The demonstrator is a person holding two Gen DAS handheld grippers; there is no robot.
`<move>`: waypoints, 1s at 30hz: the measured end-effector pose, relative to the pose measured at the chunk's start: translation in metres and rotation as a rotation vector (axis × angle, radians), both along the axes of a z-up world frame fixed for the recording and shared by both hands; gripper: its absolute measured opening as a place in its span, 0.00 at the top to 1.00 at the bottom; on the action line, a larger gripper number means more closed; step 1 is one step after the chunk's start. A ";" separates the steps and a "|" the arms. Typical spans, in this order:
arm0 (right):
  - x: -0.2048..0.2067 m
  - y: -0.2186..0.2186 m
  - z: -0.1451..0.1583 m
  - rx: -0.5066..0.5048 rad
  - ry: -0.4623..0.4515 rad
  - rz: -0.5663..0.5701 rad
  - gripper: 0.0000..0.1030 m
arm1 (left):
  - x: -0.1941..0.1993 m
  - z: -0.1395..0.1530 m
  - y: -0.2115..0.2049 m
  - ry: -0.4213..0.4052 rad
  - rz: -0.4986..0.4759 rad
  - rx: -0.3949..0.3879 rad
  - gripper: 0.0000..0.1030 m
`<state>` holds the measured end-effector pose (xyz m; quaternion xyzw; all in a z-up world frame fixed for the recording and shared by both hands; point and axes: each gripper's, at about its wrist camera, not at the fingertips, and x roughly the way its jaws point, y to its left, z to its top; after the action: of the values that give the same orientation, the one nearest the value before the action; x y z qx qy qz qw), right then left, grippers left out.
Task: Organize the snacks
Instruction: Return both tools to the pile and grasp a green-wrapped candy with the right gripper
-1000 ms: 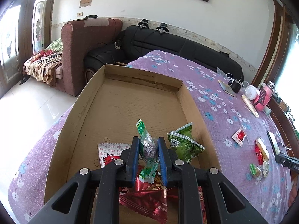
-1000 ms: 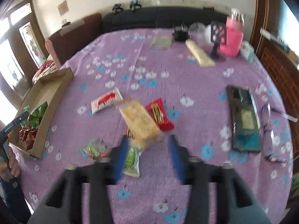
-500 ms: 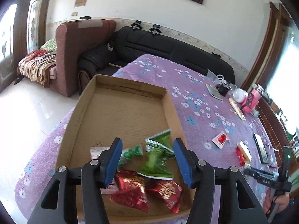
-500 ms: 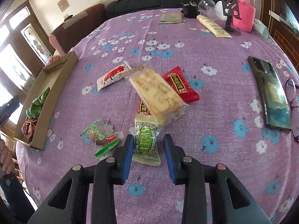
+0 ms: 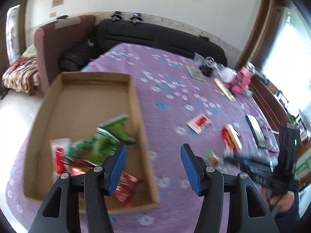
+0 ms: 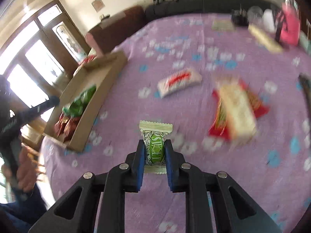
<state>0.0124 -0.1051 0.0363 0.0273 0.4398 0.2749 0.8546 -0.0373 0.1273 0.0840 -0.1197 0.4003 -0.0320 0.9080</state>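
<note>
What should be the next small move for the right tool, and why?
Probably lift and carry it toward the cardboard box. The right tool has just been closing and now pinches the green-labelled candy, and other snacks already lie in the box. The left tool is open with nothing between its pads.

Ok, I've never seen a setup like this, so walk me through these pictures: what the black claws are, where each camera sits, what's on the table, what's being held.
No robot here: a person holds a two-finger gripper in each hand, each carrying a wide-angle camera looking along its fingers.

The left view shows the left gripper, open and empty, above a cardboard tray that already holds green and red snacks.

The right view shows the right gripper, whose jaws have just closed on a green sweet.

Both are above a table with a purple flowered cloth. Loose on it are a white-and-red packet and a beige bar lying on red packets.
</note>
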 end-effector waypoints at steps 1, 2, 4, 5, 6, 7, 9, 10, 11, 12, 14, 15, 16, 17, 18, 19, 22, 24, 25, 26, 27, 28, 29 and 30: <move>0.002 -0.004 0.001 0.008 -0.015 -0.015 0.82 | 0.001 -0.001 -0.008 0.011 -0.019 -0.003 0.41; 0.005 -0.012 -0.001 0.040 -0.016 -0.029 0.82 | 0.002 -0.003 -0.017 0.023 -0.038 -0.008 0.41; 0.008 -0.021 -0.007 0.067 -0.009 -0.039 0.82 | 0.008 -0.008 -0.037 0.057 -0.080 -0.027 0.41; 0.009 -0.023 -0.010 0.056 -0.008 -0.048 0.82 | 0.011 -0.012 -0.046 0.073 -0.098 -0.036 0.41; 0.009 -0.026 -0.011 0.050 -0.011 -0.059 0.83 | 0.016 -0.018 -0.059 0.101 -0.114 -0.047 0.41; 0.011 -0.029 -0.011 0.058 -0.015 -0.068 0.83 | 0.019 -0.023 -0.067 0.119 -0.118 -0.051 0.41; 0.010 -0.038 -0.006 0.079 -0.034 -0.094 0.83 | 0.027 -0.034 -0.084 0.156 -0.122 -0.059 0.41; 0.010 -0.040 -0.004 0.079 -0.049 -0.104 0.83 | 0.030 -0.039 -0.090 0.169 -0.114 -0.059 0.41; 0.008 -0.042 -0.001 0.071 -0.073 -0.120 0.83 | 0.034 -0.043 -0.094 0.184 -0.104 -0.057 0.41; 0.007 -0.045 0.002 0.067 -0.085 -0.130 0.83 | 0.036 -0.046 -0.097 0.192 -0.100 -0.060 0.41; 0.006 -0.046 0.005 0.077 -0.093 -0.138 0.83 | 0.042 -0.053 -0.107 0.206 -0.092 -0.040 0.41; 0.005 -0.048 0.006 0.083 -0.096 -0.142 0.83 | 0.044 -0.056 -0.112 0.210 -0.088 -0.025 0.41; 0.006 -0.048 0.007 0.084 -0.100 -0.147 0.83 | 0.045 -0.059 -0.115 0.214 -0.096 -0.024 0.43; 0.005 -0.049 0.008 0.085 -0.102 -0.151 0.83 | 0.046 -0.061 -0.120 0.215 -0.106 -0.018 0.49; 0.005 -0.050 0.009 0.091 -0.102 -0.154 0.83 | 0.048 -0.062 -0.125 0.209 -0.112 0.002 0.53; 0.006 -0.051 0.009 0.098 -0.102 -0.156 0.83 | 0.049 -0.063 -0.131 0.199 -0.116 0.040 0.57; 0.006 -0.052 0.010 0.106 -0.101 -0.161 0.83 | 0.054 -0.066 -0.144 0.167 -0.140 0.124 0.72; 0.006 -0.053 0.010 0.110 -0.101 -0.162 0.83 | 0.055 -0.066 -0.145 0.151 -0.155 0.136 0.72; 0.006 -0.053 0.009 0.109 -0.101 -0.163 0.83 | 0.055 -0.067 -0.144 0.145 -0.161 0.135 0.72; 0.006 -0.053 0.009 0.110 -0.099 -0.162 0.83 | 0.057 -0.067 -0.143 0.137 -0.167 0.133 0.72; 0.006 -0.053 0.009 0.111 -0.096 -0.160 0.83 | 0.058 -0.067 -0.140 0.131 -0.170 0.125 0.72; 0.006 -0.053 0.009 0.109 -0.094 -0.158 0.83 | 0.061 -0.067 -0.138 0.131 -0.172 0.118 0.72; 0.006 -0.052 0.008 0.105 -0.092 -0.157 0.83 | 0.064 -0.067 -0.137 0.134 -0.178 0.110 0.72; 0.006 -0.051 0.008 0.103 -0.090 -0.157 0.83 | 0.066 -0.067 -0.135 0.138 -0.184 0.101 0.72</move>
<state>0.0186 -0.1564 0.0439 0.0933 0.3828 0.2304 0.8897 0.0291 -0.0076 0.0170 -0.0383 0.4721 -0.0868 0.8764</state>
